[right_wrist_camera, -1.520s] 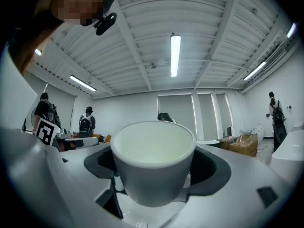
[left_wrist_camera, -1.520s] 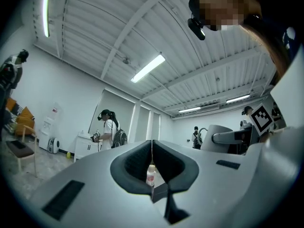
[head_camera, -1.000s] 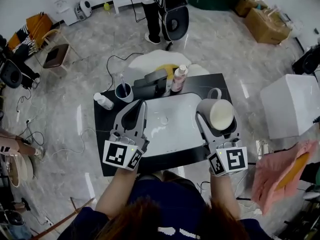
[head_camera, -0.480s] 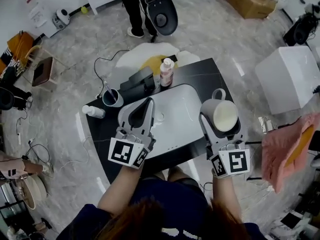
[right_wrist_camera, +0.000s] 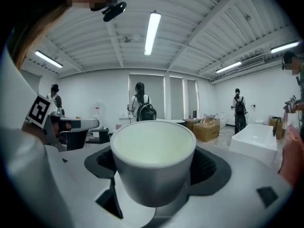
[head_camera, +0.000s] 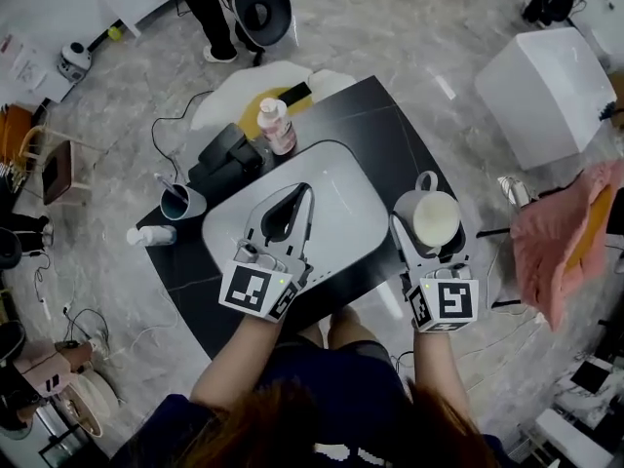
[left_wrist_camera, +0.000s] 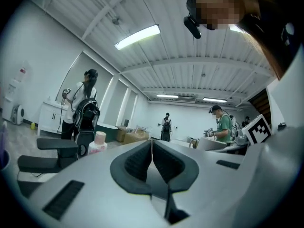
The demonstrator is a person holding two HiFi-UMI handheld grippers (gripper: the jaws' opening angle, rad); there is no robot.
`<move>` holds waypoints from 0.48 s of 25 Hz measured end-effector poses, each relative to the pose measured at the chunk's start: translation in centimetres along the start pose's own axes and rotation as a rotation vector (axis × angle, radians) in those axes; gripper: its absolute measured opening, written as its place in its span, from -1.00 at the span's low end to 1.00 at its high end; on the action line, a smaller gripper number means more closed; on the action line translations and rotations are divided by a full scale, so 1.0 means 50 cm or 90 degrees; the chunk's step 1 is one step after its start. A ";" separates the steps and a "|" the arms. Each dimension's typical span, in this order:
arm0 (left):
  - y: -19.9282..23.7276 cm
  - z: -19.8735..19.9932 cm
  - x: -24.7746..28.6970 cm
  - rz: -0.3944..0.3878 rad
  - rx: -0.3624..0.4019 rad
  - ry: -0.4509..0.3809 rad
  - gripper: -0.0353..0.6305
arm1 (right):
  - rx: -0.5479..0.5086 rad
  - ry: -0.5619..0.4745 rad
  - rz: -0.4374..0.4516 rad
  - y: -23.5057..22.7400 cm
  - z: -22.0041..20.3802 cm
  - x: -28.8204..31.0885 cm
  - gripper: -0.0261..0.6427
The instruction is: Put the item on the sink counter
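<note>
**Item held.** One mug [head_camera: 435, 220], pale inside, upright, handle pointing away from the person. It was clamped by its wall in the right claw [head_camera: 430, 230]. The right gripper view showed it seated between both jaws with its rim level.

**Position.** The mug was over the right end of the black bench [head_camera: 390, 130], just beside the white basin [head_camera: 343, 211]. Whether its base touched the surface could not be told. It was judged not yet set down.

**Left claw** [head_camera: 304, 195]. One, clenched on nothing, its jaws meeting along their length. It hovered over the basin.

**Hazards, as judged:**
- The mug hung close to the bench's right edge. If released there, too little of the base might land on the surface, and it could topple to the floor.
- The grip was on a smooth, round wall. If the clamp loosened before contact, the mug would drop and might chip.
- A drift to the left could knock the mug against the basin rim.

**Count on the bench:**
- Mugs: one.
- Basins: one.
- Pink bottle [head_camera: 277, 125]: one, upright behind the basin.
- Small white bottle [head_camera: 151, 234]: one, lying at the left end.
- Cup [head_camera: 179, 201] with a toothbrush: one.
- Black box-like object [head_camera: 226, 152]: one, kind unclear.

**Claws:** two.
</note>
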State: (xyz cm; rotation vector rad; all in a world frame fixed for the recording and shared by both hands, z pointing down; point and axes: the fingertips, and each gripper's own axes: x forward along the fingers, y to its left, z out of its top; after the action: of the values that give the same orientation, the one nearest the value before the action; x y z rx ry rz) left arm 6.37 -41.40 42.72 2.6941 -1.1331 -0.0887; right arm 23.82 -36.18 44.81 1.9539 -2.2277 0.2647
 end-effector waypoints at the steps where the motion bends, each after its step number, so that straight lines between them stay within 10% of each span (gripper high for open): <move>1: -0.007 -0.015 0.006 -0.008 -0.001 0.011 -0.82 | 0.005 0.013 -0.013 -0.010 -0.023 -0.002 0.40; 12: -0.037 -0.117 0.048 -0.038 -0.009 0.073 -0.82 | 0.023 0.122 -0.075 -0.090 -0.264 0.003 0.41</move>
State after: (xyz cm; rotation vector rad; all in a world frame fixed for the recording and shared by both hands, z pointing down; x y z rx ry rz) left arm 10.14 -40.83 48.06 2.6821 -1.0152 0.0468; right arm 28.36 -33.72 57.78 1.9768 -1.9954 0.4588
